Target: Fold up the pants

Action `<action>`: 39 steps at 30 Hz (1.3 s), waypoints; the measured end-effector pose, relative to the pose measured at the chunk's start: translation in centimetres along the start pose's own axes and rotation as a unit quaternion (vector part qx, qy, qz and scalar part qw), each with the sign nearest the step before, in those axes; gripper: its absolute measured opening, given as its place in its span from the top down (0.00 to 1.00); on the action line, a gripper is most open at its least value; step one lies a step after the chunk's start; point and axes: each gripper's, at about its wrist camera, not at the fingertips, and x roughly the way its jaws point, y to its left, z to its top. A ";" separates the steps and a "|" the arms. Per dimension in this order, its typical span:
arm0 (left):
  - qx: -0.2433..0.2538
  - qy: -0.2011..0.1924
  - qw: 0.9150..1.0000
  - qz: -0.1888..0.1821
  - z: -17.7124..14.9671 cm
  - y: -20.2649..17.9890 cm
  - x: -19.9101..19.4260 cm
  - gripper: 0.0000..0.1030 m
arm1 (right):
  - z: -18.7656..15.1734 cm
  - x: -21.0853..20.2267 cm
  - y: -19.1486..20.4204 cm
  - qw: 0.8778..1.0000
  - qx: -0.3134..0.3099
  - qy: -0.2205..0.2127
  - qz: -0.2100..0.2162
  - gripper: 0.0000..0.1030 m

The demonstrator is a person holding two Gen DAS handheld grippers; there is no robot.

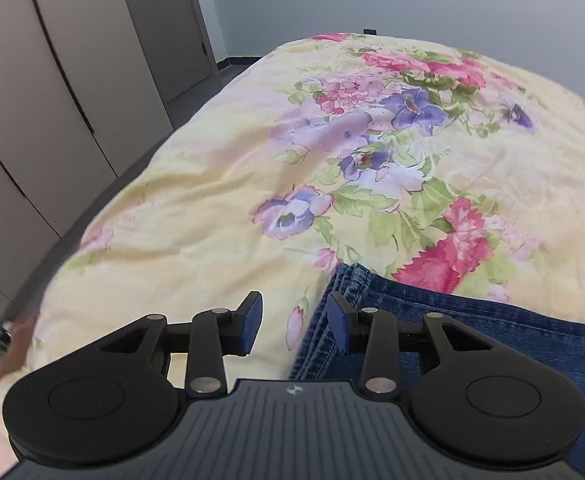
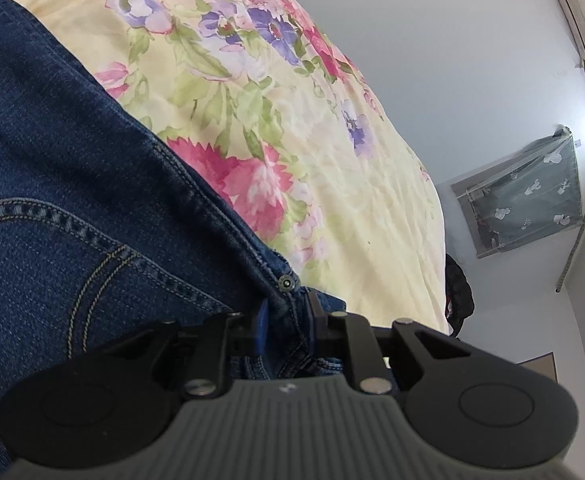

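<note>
Two grippers are in my feeds, one per wrist camera. On the left wrist view, my left gripper (image 1: 294, 322) hangs over the near part of a bed spread with a pale yellow floral quilt (image 1: 220, 208). Its blue-padded fingers (image 1: 252, 320) stand well apart with nothing between them. The hemmed corner of the blue jeans (image 1: 472, 340) lies flat on the quilt, reaching in from the right; the right-hand finger sits over that denim edge, the left-hand one over bare quilt. I cannot tell whether the pad touches the cloth. Grey wardrobe doors (image 1: 52, 80) run along the left side of the bed.

On the right wrist view, my right gripper (image 2: 288, 326) has closed down on a bunched fold of the jeans (image 2: 72, 160), just below a metal rivet (image 2: 285, 282) on the seam. The denim fills the narrow gap between the fingers. The jeans spread across the left of this view, pocket stitching showing, lying on the same quilt (image 2: 352, 200). Beyond the bed, a grey cactus-print curtain (image 2: 532, 196) hangs on the white wall.
</note>
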 end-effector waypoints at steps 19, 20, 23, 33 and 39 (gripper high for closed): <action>-0.372 0.023 0.902 -0.216 -15.2 8.6 -2.9 0.38 | -9.2 -12.5 -5.2 0.925 0.341 0.063 0.154 0.50; -0.384 0.019 0.896 -0.221 -15.5 8.6 -2.5 0.38 | -10.1 -13.0 -5.0 0.914 0.361 0.067 0.172 0.50; -0.408 0.011 0.885 -0.223 -16.2 8.4 -1.6 0.38 | -13.1 -13.7 -4.5 0.876 0.428 0.070 0.209 0.50; -0.405 -0.018 0.894 -0.191 -16.0 7.0 0.6 0.53 | -20.4 -7.9 -10.5 0.754 0.633 0.060 0.166 0.46; -0.392 -0.015 0.909 -0.141 -14.3 5.8 1.0 0.68 | -14.7 -4.8 -14.7 0.811 0.565 0.007 0.153 0.50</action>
